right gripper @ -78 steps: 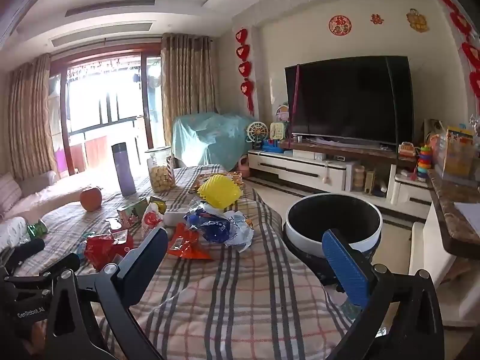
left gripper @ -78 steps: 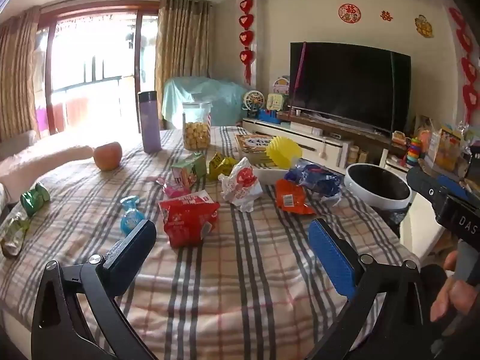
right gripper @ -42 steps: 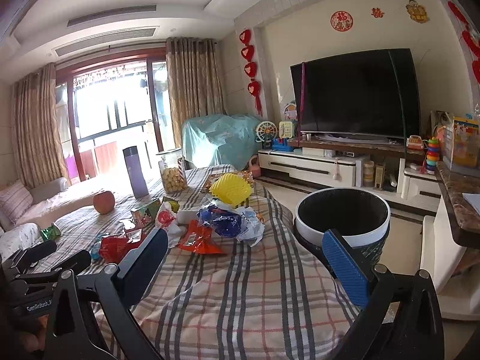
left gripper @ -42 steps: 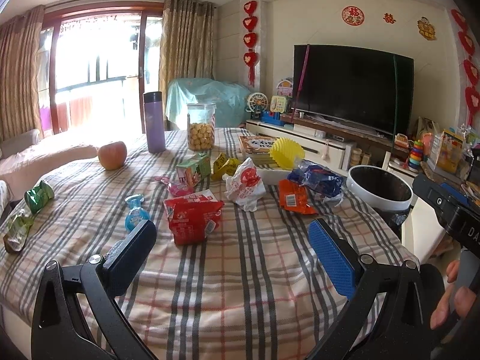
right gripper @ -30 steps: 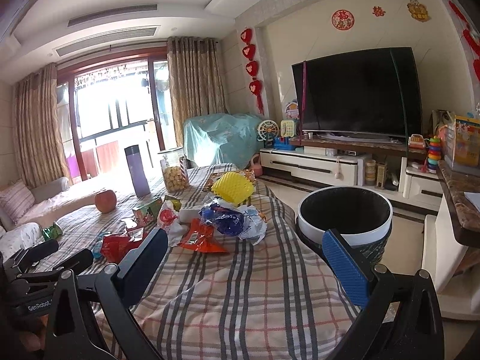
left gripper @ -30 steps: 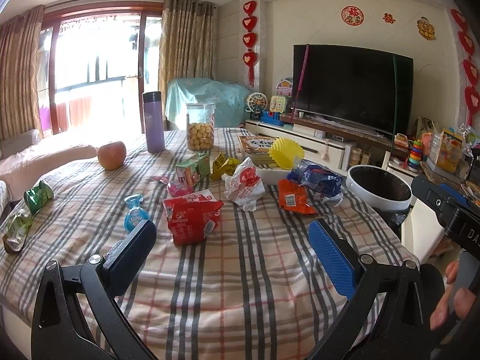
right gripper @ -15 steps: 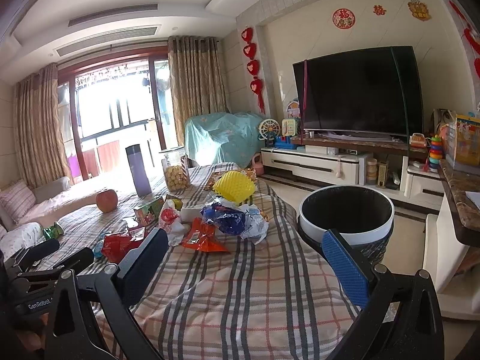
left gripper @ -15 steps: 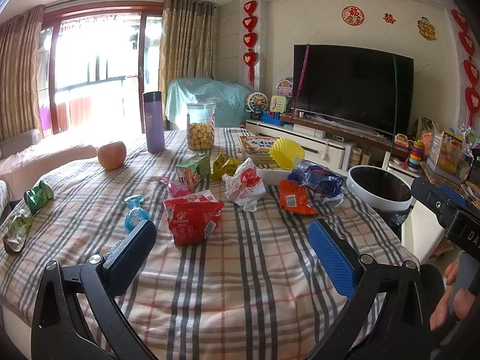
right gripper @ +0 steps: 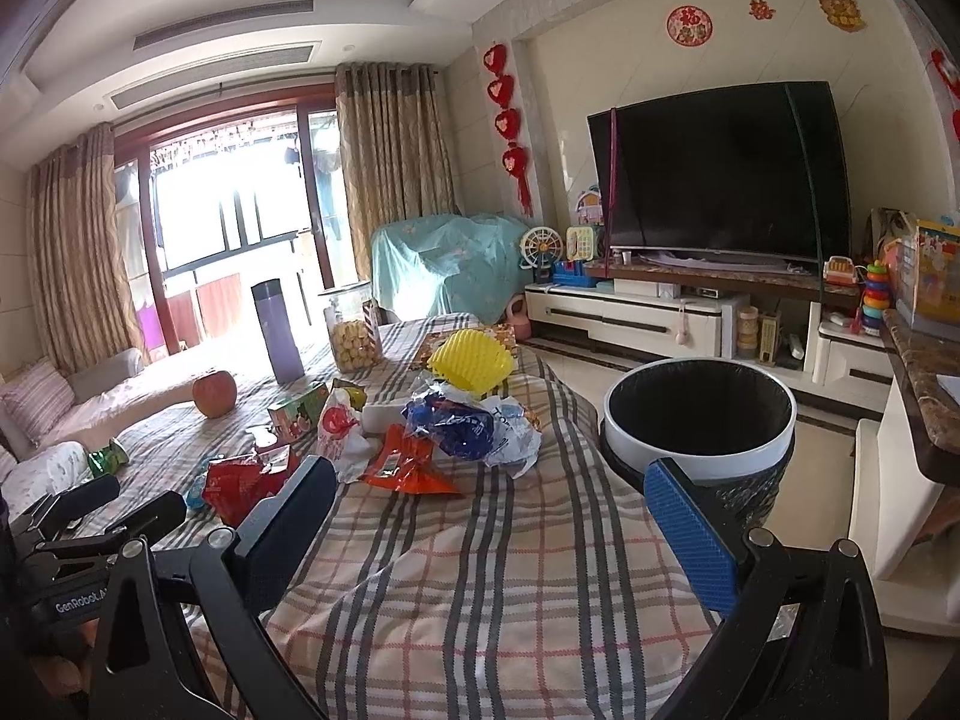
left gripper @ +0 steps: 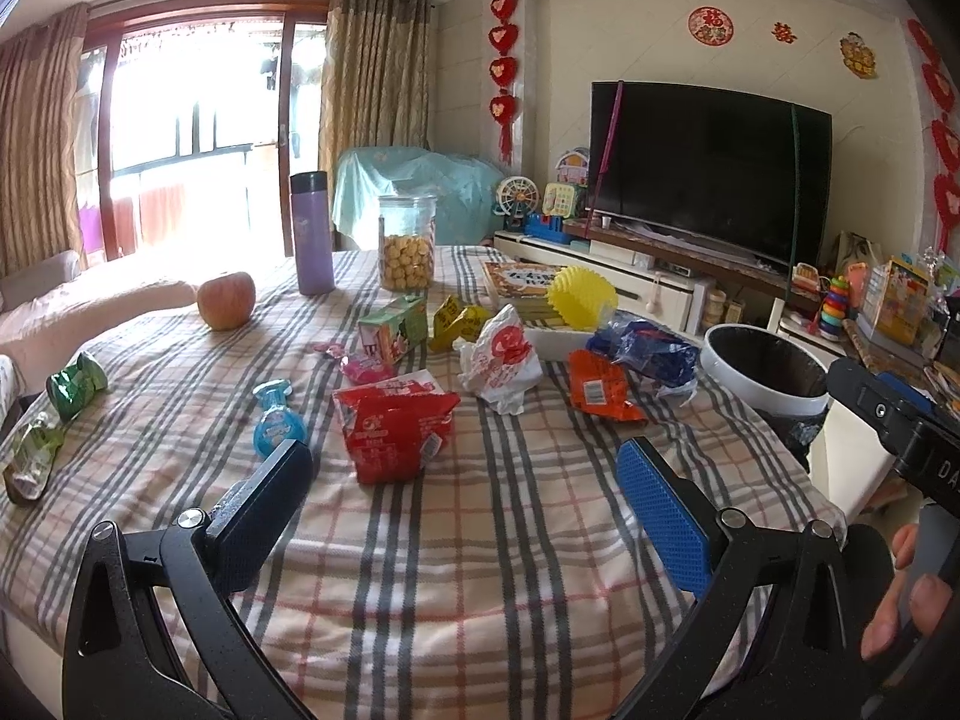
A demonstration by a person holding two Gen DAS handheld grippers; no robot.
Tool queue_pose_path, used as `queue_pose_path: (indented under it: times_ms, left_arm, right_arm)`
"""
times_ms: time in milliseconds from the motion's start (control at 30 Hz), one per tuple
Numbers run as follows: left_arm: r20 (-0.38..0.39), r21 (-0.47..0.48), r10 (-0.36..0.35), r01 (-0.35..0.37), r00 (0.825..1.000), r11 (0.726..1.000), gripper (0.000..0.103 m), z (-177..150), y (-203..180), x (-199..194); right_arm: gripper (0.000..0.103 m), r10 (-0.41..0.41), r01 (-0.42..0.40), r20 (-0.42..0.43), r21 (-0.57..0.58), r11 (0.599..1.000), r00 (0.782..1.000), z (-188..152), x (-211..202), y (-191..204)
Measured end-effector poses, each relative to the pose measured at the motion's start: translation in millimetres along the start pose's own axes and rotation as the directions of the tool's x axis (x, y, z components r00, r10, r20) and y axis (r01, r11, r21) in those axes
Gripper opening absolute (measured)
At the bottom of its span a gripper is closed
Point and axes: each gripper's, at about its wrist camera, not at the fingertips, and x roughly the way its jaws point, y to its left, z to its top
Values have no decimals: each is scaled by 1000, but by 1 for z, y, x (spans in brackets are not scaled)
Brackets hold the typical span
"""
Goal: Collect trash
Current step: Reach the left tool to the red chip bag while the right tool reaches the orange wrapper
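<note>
Snack wrappers lie on a plaid-covered table [left gripper: 480, 540]: a red packet [left gripper: 393, 429], a white crumpled bag [left gripper: 501, 360], an orange wrapper [left gripper: 600, 387], a blue bag [left gripper: 648, 351] and green wrappers [left gripper: 75, 381] at the left edge. A round bin [right gripper: 699, 420] with a white rim and black liner stands off the table's right side. My left gripper [left gripper: 465, 495] is open and empty, just short of the red packet. My right gripper [right gripper: 489, 519] is open and empty, held above the table's near right part, short of the orange wrapper [right gripper: 405, 468].
An apple [left gripper: 226, 300], a purple flask [left gripper: 312, 234], a cookie jar [left gripper: 406, 251], a green carton [left gripper: 393, 330], a yellow cup [left gripper: 582, 297] and a book stand further back. A TV cabinet [right gripper: 660, 318] and counter [right gripper: 918, 396] lie to the right.
Both grippers have barely moved; the right one has drifted slightly forward and up. Both stay open and empty. Nothing on the table has shifted.
</note>
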Motion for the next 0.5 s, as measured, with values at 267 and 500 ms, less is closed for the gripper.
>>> queue_pose_path:
  times_ms: [267, 500]
  left_arm:
    - [-34, -34, 32, -33, 999, 999, 103, -4, 21, 11]
    - [-60, -45, 42, -44, 997, 998, 103, -8, 33, 19]
  right_arm:
    - [103, 27, -27, -32, -14, 1000, 999, -5, 9, 9]
    - [103, 69, -71, -83, -16, 997, 994, -10, 24, 17]
